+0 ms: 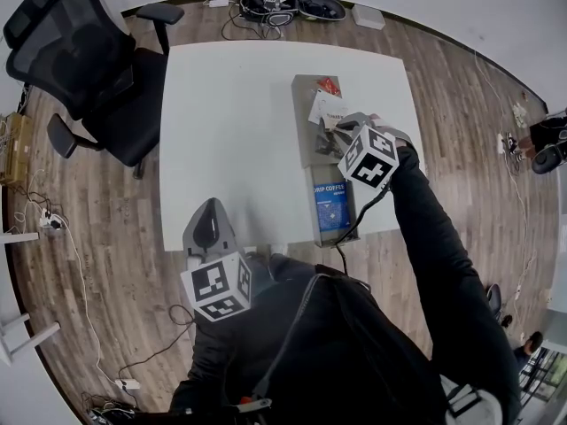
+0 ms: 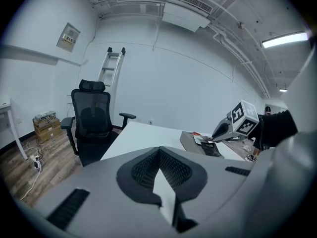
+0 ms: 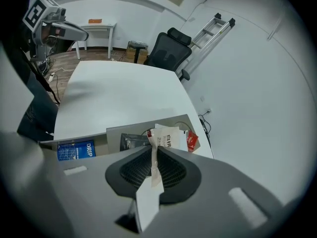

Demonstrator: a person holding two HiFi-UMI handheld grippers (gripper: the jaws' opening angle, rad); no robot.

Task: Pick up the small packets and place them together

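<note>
Head view: the right gripper [image 1: 341, 124] hovers over the grey tray [image 1: 304, 91]. Left gripper view: the left gripper [image 2: 159, 151] has its jaws pressed together. Right gripper view: a thin white packet [image 3: 154, 166] (seen edge-on) is pinched above the tray's other packets [image 3: 171, 138].

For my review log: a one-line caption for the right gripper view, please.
Right gripper pinches a white packet above a gray tray holding more packets, on a white table.
</note>
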